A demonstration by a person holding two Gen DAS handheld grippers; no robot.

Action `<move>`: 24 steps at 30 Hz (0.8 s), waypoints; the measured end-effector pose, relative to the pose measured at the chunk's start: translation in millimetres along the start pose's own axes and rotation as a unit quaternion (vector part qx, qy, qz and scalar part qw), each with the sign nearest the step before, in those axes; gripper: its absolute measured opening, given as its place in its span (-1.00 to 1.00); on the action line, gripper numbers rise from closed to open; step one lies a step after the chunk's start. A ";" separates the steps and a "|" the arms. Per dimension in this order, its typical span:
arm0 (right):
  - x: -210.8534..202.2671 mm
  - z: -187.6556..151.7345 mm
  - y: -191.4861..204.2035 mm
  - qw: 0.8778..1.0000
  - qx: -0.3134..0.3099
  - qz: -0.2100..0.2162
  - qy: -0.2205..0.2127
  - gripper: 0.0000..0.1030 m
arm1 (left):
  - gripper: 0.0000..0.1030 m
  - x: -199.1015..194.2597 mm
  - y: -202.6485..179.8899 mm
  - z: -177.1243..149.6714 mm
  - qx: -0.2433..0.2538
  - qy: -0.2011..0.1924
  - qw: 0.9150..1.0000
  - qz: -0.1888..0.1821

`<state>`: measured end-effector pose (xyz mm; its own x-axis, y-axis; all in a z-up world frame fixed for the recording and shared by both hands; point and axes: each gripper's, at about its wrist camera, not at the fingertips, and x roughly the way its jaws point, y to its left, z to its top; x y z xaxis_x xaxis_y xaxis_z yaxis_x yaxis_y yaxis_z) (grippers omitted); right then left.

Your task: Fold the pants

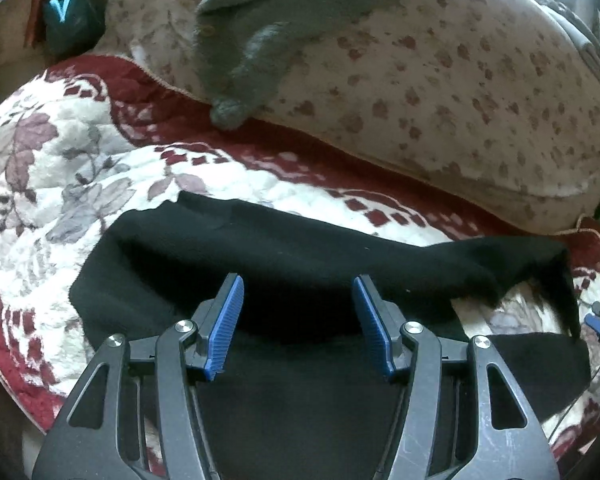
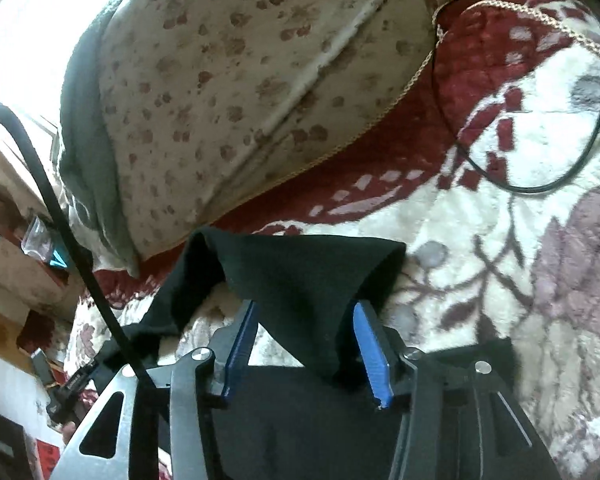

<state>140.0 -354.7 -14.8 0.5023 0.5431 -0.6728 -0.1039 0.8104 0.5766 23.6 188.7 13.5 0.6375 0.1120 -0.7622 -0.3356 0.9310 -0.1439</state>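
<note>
The black pants (image 1: 300, 264) lie on a floral red-and-white blanket (image 1: 60, 184), partly folded, with one end lifted at the right. My left gripper (image 1: 298, 294) is open just above the black cloth, its blue pads (image 1: 224, 328) apart and empty. In the right wrist view the pants (image 2: 300, 280) form a raised fold. My right gripper (image 2: 304, 320) is open around that fold, with the cloth hanging between the blue pads (image 2: 372, 356). I cannot tell whether the pads touch the cloth.
A spotted beige pillow (image 1: 440, 92) lies behind the pants, with a grey garment (image 1: 252, 28) on it. A black cable (image 2: 540, 184) loops on the blanket (image 2: 540, 240) at the right. A dark strap (image 2: 60, 216) crosses the left of the right wrist view. Clutter stands at the left edge.
</note>
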 end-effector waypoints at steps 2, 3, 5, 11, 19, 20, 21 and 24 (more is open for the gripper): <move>-2.3 -4.4 2.7 1.000 -0.012 -0.006 0.000 -0.06 | 0.11 -1.0 -8.0 -0.9 0.007 -0.002 1.000 -0.004; -2.7 -6.2 5.4 1.000 -0.019 -0.007 0.001 -0.06 | 0.11 -1.6 -11.0 -1.7 0.009 -0.003 1.000 -0.007; -2.1 -9.4 12.7 0.999 -0.033 -0.008 0.004 -0.06 | 0.11 -2.5 -16.3 -1.9 0.015 -0.005 1.000 -0.010; 8.0 -17.3 38.9 0.997 -0.071 -0.022 0.005 -0.06 | 0.11 -6.1 -26.2 -0.5 0.025 -0.014 0.999 -0.017; 18.7 -22.4 53.8 0.995 -0.096 -0.036 0.007 -0.06 | 0.11 -3.8 -35.9 2.1 0.042 -0.016 0.999 -0.024; 18.9 -21.7 53.2 0.994 -0.101 -0.046 0.005 -0.06 | 0.11 -2.1 -37.2 3.4 0.048 -0.015 0.998 -0.025; 18.6 -20.3 51.6 0.992 -0.109 -0.060 0.001 -0.06 | 0.11 -1.3 -37.7 4.2 0.050 -0.015 0.998 -0.027; 17.2 -14.2 43.7 0.987 -0.129 -0.097 -0.007 -0.01 | 0.11 4.9 -40.0 8.9 0.060 -0.008 0.997 -0.046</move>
<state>131.9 -306.8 -7.8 0.5451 0.3713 -0.7516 -0.2201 0.9285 0.2991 46.3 155.1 21.2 0.6723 0.0294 -0.7397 -0.1910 0.9723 -0.1350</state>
